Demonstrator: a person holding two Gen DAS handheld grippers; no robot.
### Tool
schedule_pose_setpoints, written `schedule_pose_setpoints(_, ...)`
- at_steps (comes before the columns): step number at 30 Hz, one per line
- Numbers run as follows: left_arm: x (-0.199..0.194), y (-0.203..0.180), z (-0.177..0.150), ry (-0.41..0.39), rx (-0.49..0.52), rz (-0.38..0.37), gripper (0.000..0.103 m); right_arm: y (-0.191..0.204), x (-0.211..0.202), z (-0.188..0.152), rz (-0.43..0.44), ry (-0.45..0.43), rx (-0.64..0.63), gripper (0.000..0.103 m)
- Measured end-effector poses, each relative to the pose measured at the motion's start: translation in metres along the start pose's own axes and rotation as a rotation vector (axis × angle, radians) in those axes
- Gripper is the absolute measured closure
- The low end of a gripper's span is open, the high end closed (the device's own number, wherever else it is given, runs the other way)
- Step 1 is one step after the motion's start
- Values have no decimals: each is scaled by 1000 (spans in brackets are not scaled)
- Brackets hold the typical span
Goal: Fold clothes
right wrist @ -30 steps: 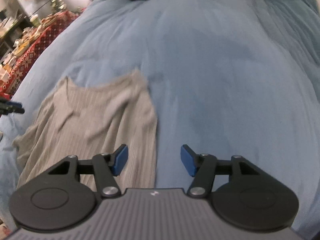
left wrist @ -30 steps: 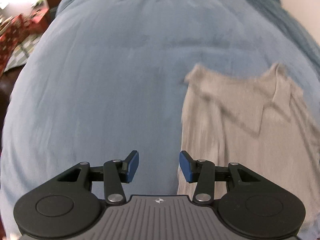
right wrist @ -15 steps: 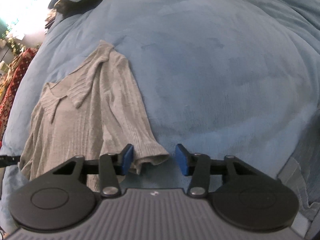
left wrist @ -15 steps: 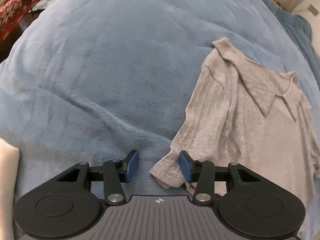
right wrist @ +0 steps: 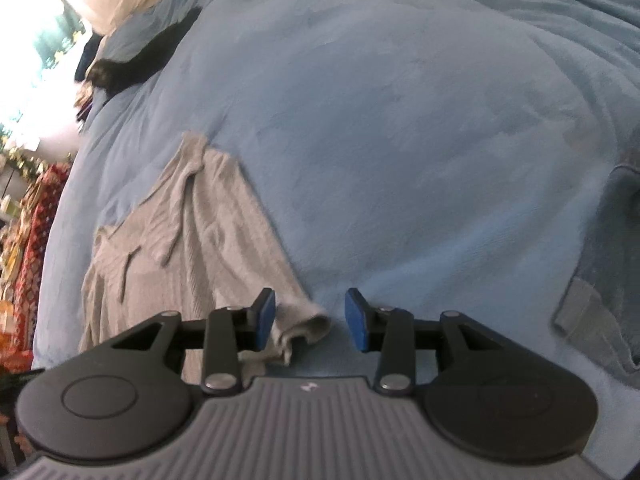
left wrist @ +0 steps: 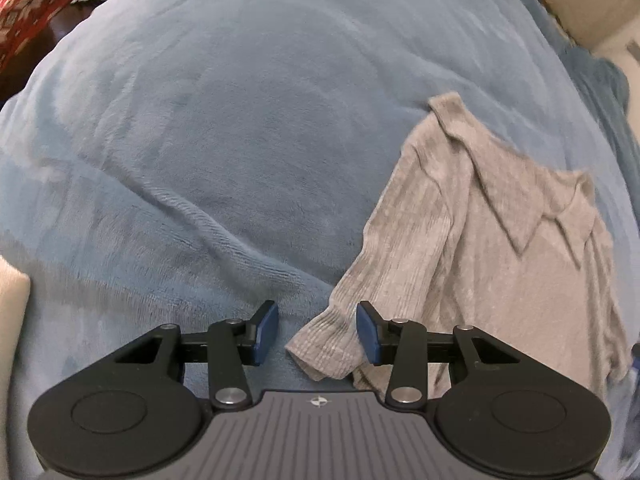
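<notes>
Left wrist view. Left tongs [left wrist: 317, 333]: jaws apart, pads pressing on nothing. Grey ribbed top [left wrist: 500, 248]: spread collar-up on the blue blanket [left wrist: 224, 128] of a bed, ahead and to the right of the tongs. Its sleeve cuff [left wrist: 325, 346] lies between the pads, nearer the right one; contact cannot be told. Cream cloth [left wrist: 12, 312] at the far left edge.

Right wrist view. Right tongs [right wrist: 310, 319]: jaws have just been closing, yet stand apart with no grip. The other cuff [right wrist: 302, 324] sits between the pads, close against the left one. The top's body runs ahead and left of these tongs. Dark garment [right wrist: 140, 64] far ahead; grey-blue cloth [right wrist: 608, 272] to the right.

Progress: early. Top laid flat, no fold visible; both sleeves unfolded. Cuffs need gripping, then sleeves and body folded.
</notes>
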State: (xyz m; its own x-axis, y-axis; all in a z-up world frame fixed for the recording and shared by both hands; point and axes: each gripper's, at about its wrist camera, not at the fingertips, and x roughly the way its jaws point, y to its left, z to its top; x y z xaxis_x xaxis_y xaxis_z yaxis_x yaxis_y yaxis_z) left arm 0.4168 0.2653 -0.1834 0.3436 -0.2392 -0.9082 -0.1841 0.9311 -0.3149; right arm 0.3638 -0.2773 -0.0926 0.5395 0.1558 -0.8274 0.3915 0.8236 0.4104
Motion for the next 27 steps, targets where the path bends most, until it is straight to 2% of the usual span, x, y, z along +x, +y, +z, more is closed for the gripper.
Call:
schedule_pose_setpoints(2,-1,1,-1,-11,-28,-13,61,-5,1,3,-28,-6,32,63)
schedule_pose_setpoints(5,1,-1,-4,-1,-26,-9,61,-10,8,0,-8,8,89,67)
schedule_pose_setpoints(7,1,-6,-5,1,5,2,61,-4,12,-5,-8,31,64,67)
schedule_pose_setpoints(11,3,-17,-8,-1,87,36,61,20,20,-16,-32,67,-67,67)
schedule_pose_setpoints(20,9,-27,-21,-38,184,104,59,38,35,-27,-80,79,-119,67)
schedule_pose_setpoints(22,8,-31,-26,-58,213,119,59,43,36,-29,-75,74,-142,84)
schedule_pose_setpoints(23,7,-33,-28,-63,224,124,59,46,36,-31,-66,71,-152,98)
schedule_pose_setpoints(27,5,-36,-31,-69,233,127,59,62,30,-35,-101,41,-237,98)
